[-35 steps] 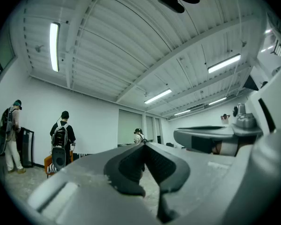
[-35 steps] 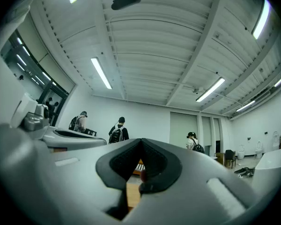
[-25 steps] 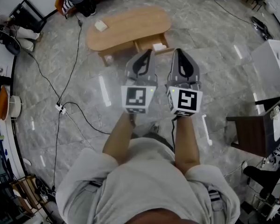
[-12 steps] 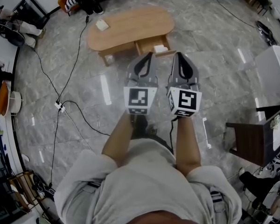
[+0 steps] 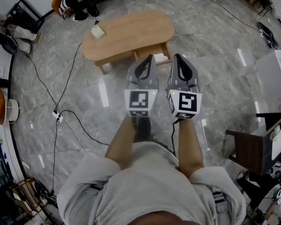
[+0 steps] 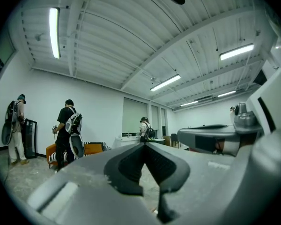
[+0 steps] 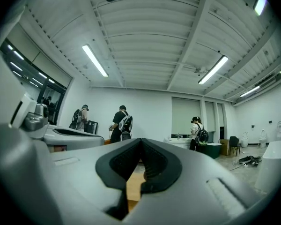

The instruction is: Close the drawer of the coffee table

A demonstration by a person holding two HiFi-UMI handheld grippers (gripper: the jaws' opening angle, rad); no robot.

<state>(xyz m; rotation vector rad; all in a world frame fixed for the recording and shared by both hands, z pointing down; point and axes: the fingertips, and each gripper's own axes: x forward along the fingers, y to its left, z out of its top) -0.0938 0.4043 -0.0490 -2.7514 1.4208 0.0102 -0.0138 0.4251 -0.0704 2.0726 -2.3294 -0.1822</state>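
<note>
An oval wooden coffee table (image 5: 129, 32) stands on the grey stone floor ahead. Its drawer (image 5: 160, 56) is pulled out from the near side, with something white inside, and shows between the two gripper tips. My left gripper (image 5: 150, 56) and right gripper (image 5: 177, 56) are held side by side, pointing level at the table, still short of the drawer. Both are shut and empty. In the left gripper view the left gripper (image 6: 143, 145) has its jaws meeting. In the right gripper view the right gripper (image 7: 140, 140) is the same, with the wooden table (image 7: 133, 187) seen below the jaws.
A small white object (image 5: 98, 31) lies on the tabletop's left end. A black cable and power strip (image 5: 59, 117) run across the floor at left. A dark side table (image 5: 251, 145) and a white box (image 5: 276, 71) stand at right. People (image 6: 67, 130) stand by an orange sofa beyond.
Both grippers have moved forward together towards the table. The open drawer, plainly visible between and above the tips before, now sits right at them, partly covered.
</note>
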